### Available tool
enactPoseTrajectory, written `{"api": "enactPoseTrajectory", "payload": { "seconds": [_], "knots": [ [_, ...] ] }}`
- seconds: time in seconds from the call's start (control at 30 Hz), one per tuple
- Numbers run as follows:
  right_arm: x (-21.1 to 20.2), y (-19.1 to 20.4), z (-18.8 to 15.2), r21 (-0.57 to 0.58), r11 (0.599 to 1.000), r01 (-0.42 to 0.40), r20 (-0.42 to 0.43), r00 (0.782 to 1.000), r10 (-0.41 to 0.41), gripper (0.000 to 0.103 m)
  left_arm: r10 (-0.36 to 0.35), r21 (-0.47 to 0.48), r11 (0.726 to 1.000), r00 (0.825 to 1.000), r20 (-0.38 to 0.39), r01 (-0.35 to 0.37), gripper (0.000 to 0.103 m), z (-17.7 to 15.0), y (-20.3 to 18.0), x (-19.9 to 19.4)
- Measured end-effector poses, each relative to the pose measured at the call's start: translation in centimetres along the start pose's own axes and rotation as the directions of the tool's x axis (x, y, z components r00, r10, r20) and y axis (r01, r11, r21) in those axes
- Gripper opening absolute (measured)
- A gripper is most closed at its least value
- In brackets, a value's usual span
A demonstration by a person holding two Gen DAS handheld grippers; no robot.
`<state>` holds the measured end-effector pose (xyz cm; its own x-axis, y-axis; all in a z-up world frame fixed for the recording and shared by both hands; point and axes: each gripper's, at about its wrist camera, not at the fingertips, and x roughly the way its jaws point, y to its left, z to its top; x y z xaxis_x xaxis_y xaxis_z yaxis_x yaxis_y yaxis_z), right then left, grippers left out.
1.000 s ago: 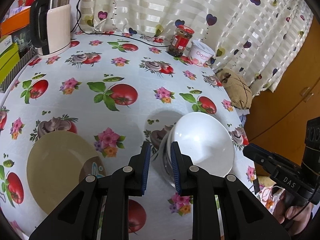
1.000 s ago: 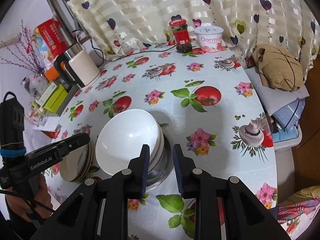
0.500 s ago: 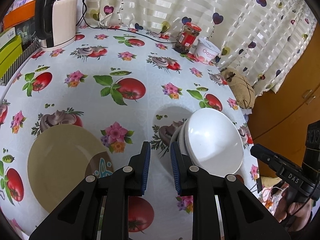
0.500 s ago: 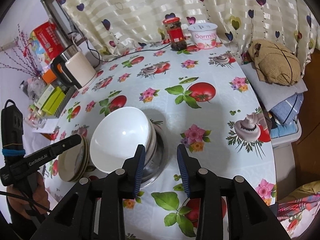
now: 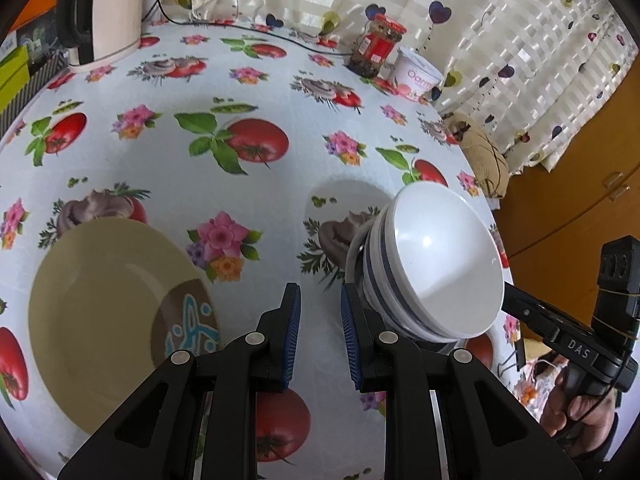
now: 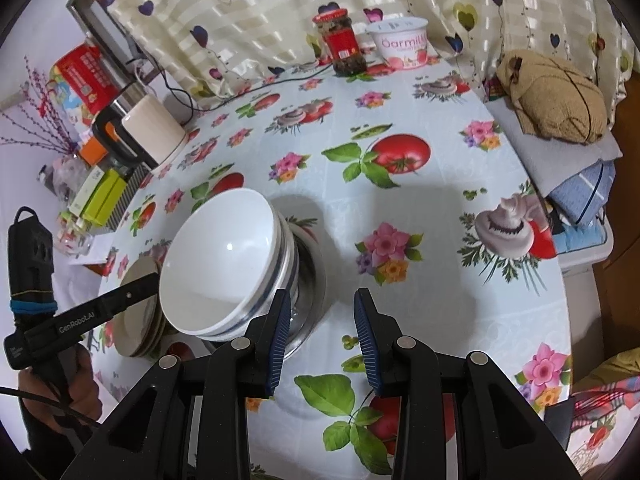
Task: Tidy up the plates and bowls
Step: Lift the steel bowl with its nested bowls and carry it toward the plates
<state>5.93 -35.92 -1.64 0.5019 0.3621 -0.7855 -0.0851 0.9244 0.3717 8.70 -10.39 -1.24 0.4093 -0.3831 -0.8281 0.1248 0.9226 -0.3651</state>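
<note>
- Since a second ago both hands have sunk toward the tablecloth [image 5: 280,92], and the right gripper [image 6: 322,336] has let its jaws part from a near-closed gap.
- Both grippers point steeply down at the table.
- Right gripper's jaws are spread with nothing between them; the stack of white bowls [image 6: 224,268], nested in a steel bowl [image 6: 312,280], sits just left of its left finger.
- Left gripper [image 5: 320,340] is spread and empty, hanging between the beige plate [image 5: 100,308] and the bowl stack.
</note>
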Motion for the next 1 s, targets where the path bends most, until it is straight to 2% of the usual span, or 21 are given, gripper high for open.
{"api": "enactPoseTrajectory", "payload": {
  "seconds": [0.53,0.87,1.0],
  "knots": [
    [2.5,-0.1,-0.4,0.007,1.000,-0.022,-0.061,0.998,0.022,0.032,-0.065,0.004,0.998,0.994,-0.085,0.065,0.022,-0.6,-0.8,2.5],
    [3.3,-0.6,-0.3,0.015,0.999,-0.030,-0.076,0.997,0.031,0.032,-0.057,0.005,0.998,0.995,-0.076,0.058,0.022,-0.3,-1.0,2.9],
    [3.8,-0.7,-0.3,0.018,0.999,-0.036,-0.089,0.995,0.038,0.029,-0.064,0.000,0.998,0.995,-0.077,0.064,0.022,-0.3,-1.0,3.1]
  ]
}}
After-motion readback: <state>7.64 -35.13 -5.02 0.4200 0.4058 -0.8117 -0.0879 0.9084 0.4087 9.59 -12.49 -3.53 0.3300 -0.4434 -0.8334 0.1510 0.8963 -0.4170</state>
